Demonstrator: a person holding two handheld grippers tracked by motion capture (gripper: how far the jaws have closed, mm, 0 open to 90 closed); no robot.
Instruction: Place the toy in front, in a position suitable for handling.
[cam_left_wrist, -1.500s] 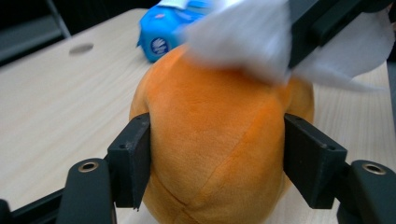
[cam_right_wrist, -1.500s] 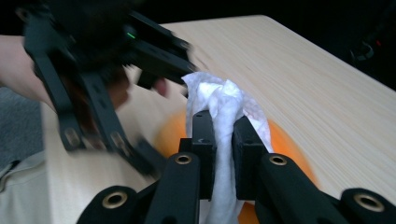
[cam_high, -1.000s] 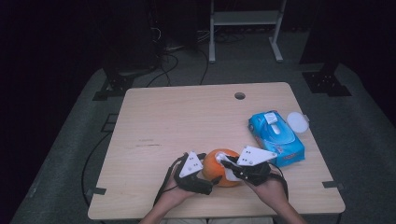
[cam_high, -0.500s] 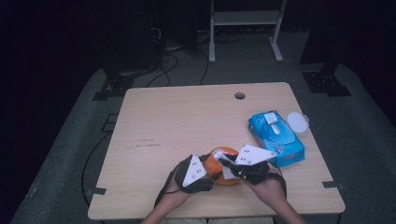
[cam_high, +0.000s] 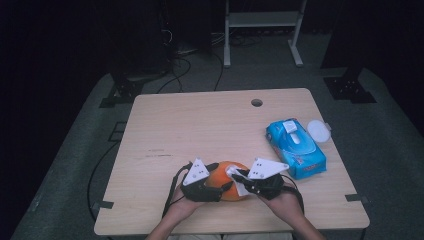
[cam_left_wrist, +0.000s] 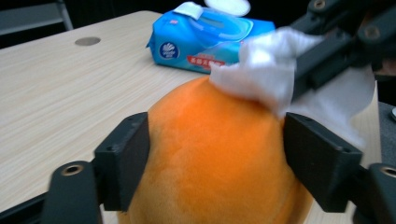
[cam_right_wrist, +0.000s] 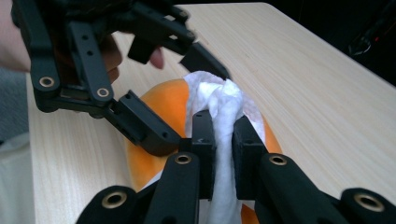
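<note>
Mid-wipe near front edge: left tongs (cam_left_wrist: 215, 158) half open, hugging orange plush ball (cam_left_wrist: 210, 154); right tongs (cam_right_wrist: 223, 135) pinching white wipe (cam_right_wrist: 224, 105), top rubbed, sides left.

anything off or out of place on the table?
Only the blue wipes pack: its flip lid stands open. The right gripper pinches a white wipe on the orange ball; the left gripper straddles it.
</note>
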